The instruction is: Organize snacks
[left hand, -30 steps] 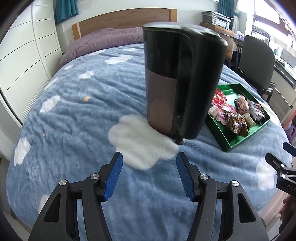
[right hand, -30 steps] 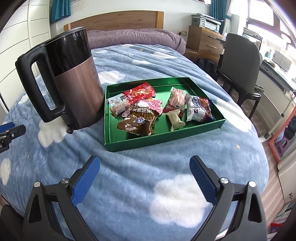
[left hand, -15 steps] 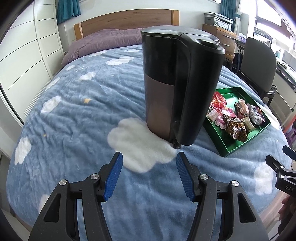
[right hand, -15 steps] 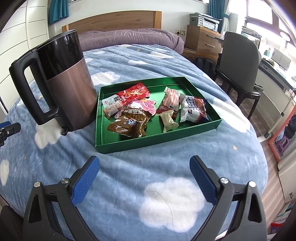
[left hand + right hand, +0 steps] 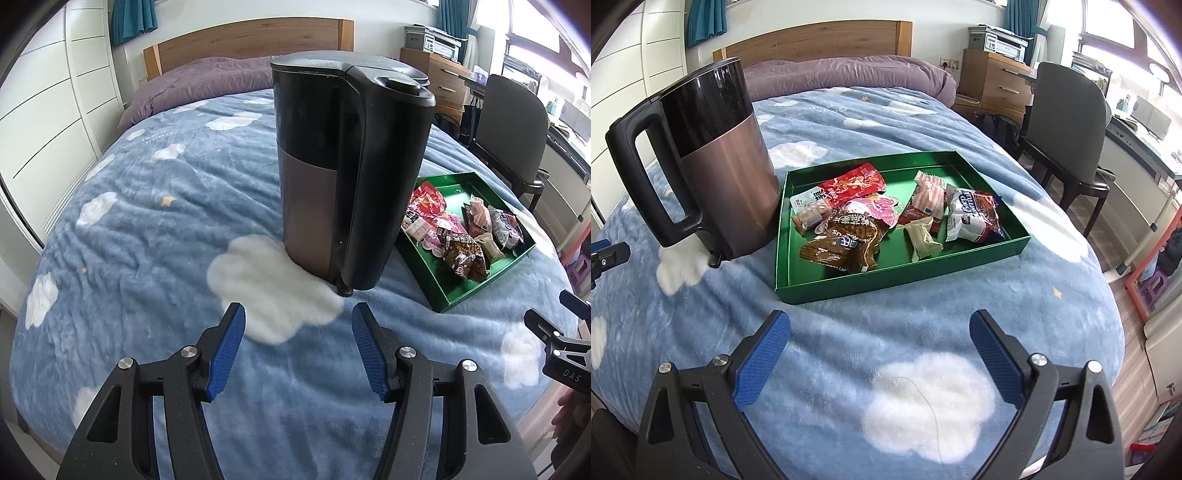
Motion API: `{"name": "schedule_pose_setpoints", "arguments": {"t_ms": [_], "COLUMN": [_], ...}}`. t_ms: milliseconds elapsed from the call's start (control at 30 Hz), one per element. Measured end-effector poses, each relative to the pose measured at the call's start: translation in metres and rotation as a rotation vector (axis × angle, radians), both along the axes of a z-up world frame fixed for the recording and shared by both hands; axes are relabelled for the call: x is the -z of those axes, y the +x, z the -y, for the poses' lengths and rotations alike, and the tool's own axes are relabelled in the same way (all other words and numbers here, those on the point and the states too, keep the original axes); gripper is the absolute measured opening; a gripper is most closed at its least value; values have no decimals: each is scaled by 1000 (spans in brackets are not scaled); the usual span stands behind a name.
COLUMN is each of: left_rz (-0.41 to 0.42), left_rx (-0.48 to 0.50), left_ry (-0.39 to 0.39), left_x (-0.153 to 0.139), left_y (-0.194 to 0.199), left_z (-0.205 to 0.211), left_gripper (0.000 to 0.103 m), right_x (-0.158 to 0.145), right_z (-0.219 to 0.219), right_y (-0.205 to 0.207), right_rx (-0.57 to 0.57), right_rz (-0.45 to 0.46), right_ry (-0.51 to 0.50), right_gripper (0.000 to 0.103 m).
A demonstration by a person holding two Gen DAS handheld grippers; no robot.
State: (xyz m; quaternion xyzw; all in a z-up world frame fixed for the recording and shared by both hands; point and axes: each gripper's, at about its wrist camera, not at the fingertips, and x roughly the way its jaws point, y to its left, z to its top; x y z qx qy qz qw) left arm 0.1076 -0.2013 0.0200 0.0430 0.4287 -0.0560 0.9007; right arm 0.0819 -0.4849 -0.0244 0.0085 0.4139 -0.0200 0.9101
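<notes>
Right tool (image 5: 879, 354) gapes before green tray (image 5: 849, 284), long axis crosswise.

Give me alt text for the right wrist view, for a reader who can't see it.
A green tray of wrapped snacks lies on a blue cloud-print blanket, ahead of the open, empty right tool. A brown and black kettle stands upright at the tray's left side.

On the bed (image 5: 849, 122) stands a kettle (image 5: 720, 166) upright, its handle turned toward the near left. Just right of it lies a tray (image 5: 886, 284) with snack packets (image 5: 849, 240) heaped inside, mostly toward its left and middle. Behind the bed's right side stand a chair (image 5: 1067, 122) and a dresser (image 5: 997, 81).
</notes>
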Motion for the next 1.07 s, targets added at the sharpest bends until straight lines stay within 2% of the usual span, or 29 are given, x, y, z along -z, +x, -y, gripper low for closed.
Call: {"name": "schedule_pose_setpoints", "arguments": {"t_ms": [1067], "left_rz": [1], "left_rx": [-7], "left_ry": [6], "left_x": [1], "left_y": [-1], "left_z": [-2], "left_gripper": [54], "right_x": [-1], "right_z": [3], "right_y": [0], "right_rx": [-2], "right_rz": [4], "right_ry": [-9], "right_gripper": [103]}}
